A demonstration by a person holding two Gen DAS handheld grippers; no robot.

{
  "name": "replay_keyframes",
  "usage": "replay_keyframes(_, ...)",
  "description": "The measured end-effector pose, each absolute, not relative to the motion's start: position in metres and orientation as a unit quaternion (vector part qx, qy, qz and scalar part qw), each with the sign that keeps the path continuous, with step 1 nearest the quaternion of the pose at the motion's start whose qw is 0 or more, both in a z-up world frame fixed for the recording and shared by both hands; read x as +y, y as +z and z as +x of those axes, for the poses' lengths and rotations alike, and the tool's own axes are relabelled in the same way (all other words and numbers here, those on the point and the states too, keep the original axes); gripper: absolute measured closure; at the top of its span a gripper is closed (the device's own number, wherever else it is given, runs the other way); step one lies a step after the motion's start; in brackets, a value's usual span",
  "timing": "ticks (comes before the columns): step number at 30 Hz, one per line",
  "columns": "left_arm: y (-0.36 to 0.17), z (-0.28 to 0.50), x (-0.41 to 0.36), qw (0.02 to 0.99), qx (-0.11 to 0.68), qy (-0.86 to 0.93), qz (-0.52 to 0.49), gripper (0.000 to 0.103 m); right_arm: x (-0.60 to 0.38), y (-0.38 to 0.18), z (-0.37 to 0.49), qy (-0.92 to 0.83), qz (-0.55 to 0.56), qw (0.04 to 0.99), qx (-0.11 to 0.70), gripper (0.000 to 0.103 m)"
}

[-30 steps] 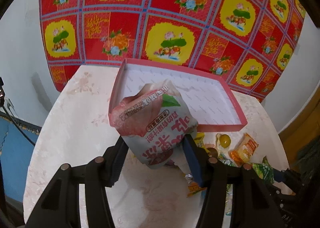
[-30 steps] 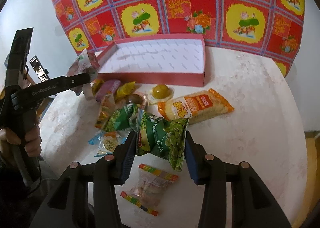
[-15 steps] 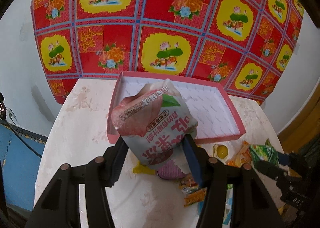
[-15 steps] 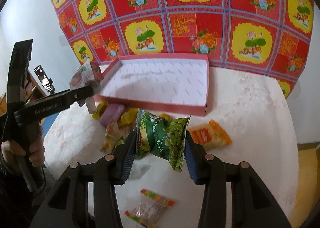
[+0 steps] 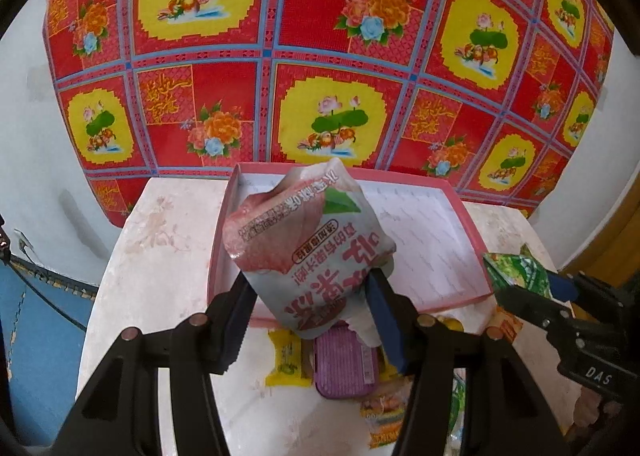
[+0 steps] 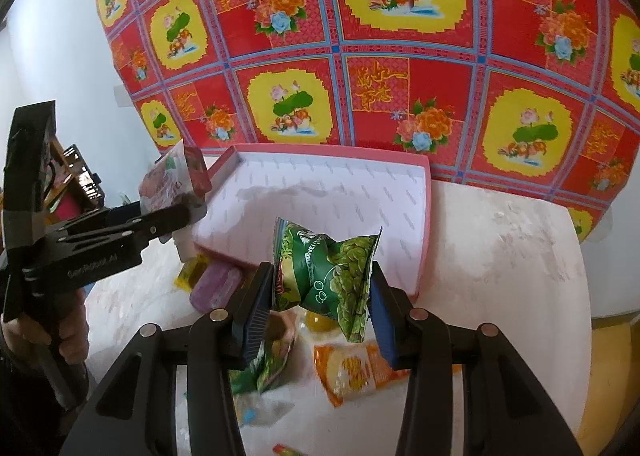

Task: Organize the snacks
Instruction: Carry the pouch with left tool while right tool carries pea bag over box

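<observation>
Our left fingers (image 5: 240, 320) pinch the lower end of a pink pouch (image 5: 308, 252) and our right fingers (image 6: 256, 316) squeeze a green packet (image 6: 328, 276) at its waist, both held above the near edge of the pink tray (image 6: 425, 223). Either bag could slip or land short among the loose snacks on the surface (image 6: 500, 256), since each grip is narrow on slick, crumpled film. The pouch stands upright, long axis vertical and print upside down; the packet lies crosswise.

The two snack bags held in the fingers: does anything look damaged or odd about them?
Yes. The green bag is squeezed and twisted at its middle in the right gripper. The pink pouch in the left gripper hangs upside down, crumpled, with a ragged corner at its lower right. Nothing has spilled.
</observation>
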State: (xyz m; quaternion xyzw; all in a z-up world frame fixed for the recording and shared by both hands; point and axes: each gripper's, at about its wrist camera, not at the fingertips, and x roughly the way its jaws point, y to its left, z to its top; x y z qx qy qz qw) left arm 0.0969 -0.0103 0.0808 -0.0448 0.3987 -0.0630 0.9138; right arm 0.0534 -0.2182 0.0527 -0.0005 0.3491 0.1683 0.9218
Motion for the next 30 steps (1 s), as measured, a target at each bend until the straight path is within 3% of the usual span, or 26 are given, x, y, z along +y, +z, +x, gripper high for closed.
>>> replay_keyframes(30, 0.027, 0.168, -0.024, 0.890, 0.452, -0.054, -0.022, 0.044, -0.216, 0.018, 0.141, 0.164, 0.017, 0.906, 0.389, 0.057)
